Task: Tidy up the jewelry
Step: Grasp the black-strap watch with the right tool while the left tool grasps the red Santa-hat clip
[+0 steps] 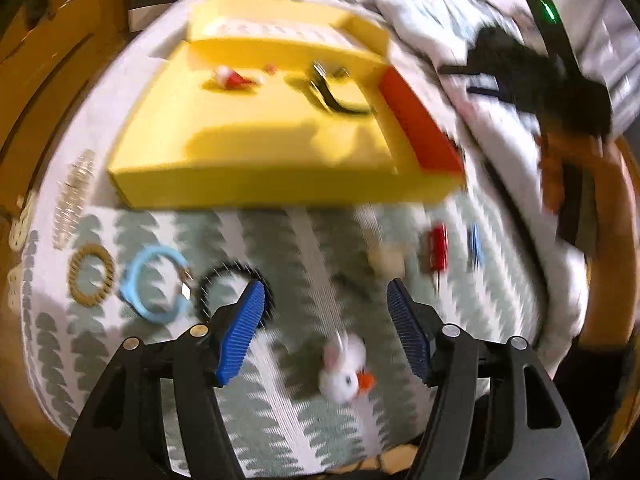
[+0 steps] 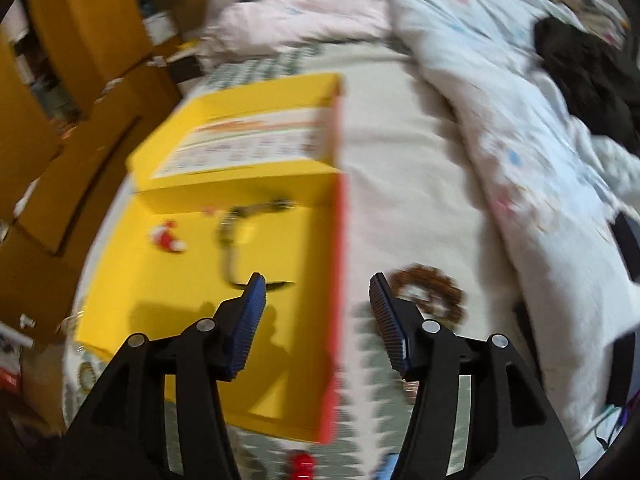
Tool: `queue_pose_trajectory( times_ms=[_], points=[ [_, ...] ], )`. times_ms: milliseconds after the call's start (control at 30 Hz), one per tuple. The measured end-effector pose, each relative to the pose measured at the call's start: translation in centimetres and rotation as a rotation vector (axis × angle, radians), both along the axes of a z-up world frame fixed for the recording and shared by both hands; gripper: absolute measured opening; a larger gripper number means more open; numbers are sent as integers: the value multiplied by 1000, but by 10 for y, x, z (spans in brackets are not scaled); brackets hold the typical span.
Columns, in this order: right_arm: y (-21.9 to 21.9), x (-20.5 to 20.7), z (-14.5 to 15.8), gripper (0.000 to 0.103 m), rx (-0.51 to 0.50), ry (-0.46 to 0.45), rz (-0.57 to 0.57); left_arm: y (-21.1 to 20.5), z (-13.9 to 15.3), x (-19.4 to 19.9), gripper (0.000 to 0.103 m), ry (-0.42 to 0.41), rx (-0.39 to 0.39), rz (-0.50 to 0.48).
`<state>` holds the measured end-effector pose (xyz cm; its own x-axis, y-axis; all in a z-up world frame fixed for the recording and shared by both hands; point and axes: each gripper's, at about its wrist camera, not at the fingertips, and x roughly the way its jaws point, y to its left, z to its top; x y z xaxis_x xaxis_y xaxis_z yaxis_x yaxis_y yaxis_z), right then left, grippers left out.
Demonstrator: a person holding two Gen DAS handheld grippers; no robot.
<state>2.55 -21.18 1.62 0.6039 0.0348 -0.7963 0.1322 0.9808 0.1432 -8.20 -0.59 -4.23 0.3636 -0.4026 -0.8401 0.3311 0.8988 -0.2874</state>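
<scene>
Each gripper, left gripper [image 1: 326, 300] and right gripper [image 2: 316, 294], has black angular plastic arms, round silver rivets at the joints, and ribbed blue rubber finger pads [image 1: 240, 332].

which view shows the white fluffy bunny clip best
The left wrist view. The white fluffy clip lies on the patterned cloth between that gripper's open fingers, whole and only a little blurred, with its orange tip showing. The right wrist view does not show it at all; it looks at the yellow box instead.
</scene>
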Motion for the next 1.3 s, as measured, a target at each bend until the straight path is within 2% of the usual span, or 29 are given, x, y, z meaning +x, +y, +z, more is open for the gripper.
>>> queue_pose_trajectory(
  times_ms=[133, 333, 633, 833, 1300],
  points=[
    [32, 13, 2, 57, -2, -20, 75, 16, 24, 33, 66, -3, -55, 93],
    [55, 34, -17, 57, 23, 11, 113, 18, 35, 89, 66, -44, -29, 178],
    [57, 59, -33, 57, 59, 30, 101, 9, 14, 154, 66, -30, 20, 221],
    [62, 83, -47, 57, 48, 58, 109, 8, -11, 197, 66, 9, 58, 252],
    [68, 122, -73, 57, 17, 93, 132, -6, -37, 240, 66, 55, 110, 262]
  ],
)
